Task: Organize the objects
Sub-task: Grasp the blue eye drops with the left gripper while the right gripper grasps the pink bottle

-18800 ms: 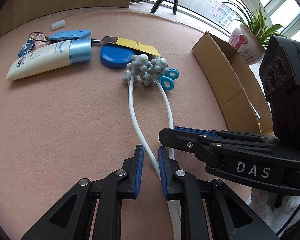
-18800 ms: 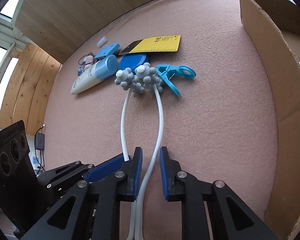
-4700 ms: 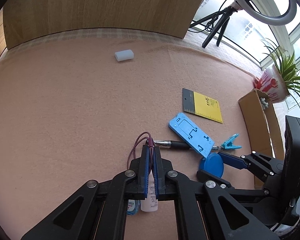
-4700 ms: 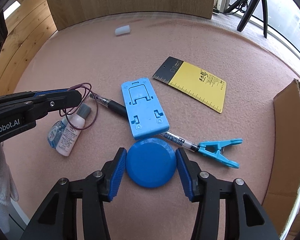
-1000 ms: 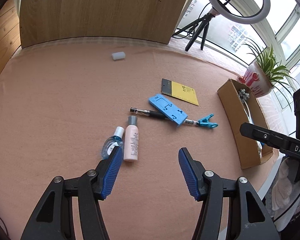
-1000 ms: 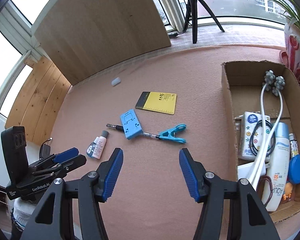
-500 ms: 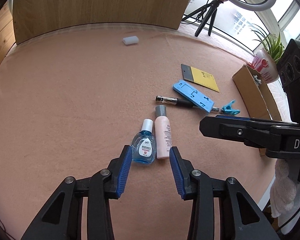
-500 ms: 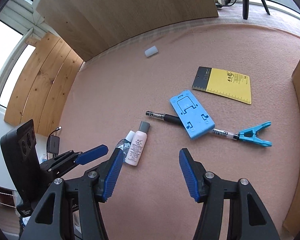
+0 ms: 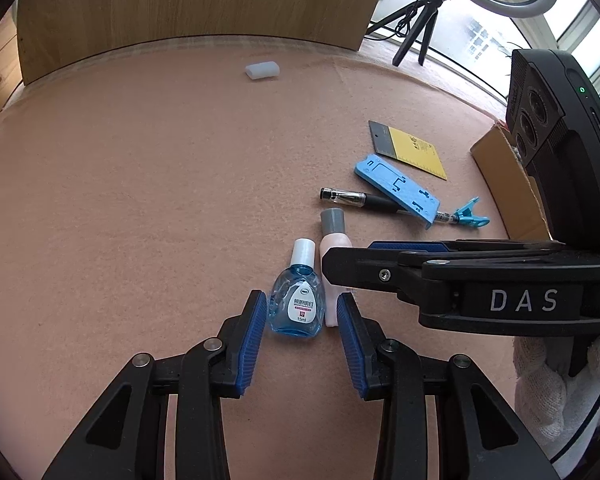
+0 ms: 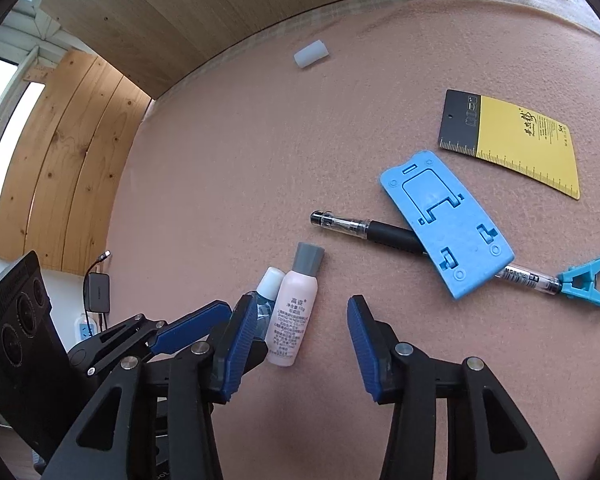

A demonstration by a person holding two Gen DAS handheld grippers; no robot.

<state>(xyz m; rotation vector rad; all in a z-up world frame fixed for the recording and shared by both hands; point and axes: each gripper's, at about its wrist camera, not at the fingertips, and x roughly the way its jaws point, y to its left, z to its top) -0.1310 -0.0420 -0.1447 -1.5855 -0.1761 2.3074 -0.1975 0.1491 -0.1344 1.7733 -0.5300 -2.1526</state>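
Closing in since a second ago, the left tool now straddles the blue eye-drop bottle, pads apart; the right tool, jaws closing but untouching, straddles the pink bottle beside it on the counter.

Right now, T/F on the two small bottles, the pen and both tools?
1. The blue eye-drop bottle lies between the left tool's pads. True.
2. The pink bottle stands upright. False: it lies flat beside the blue one.
3. The phone stand lies across the pen. True.
4. The right tool is clamped on the pink bottle. False: its jaws are closing, the pads not yet pressing.
5. The yellow card sits in the box. False: it lies on the mat.
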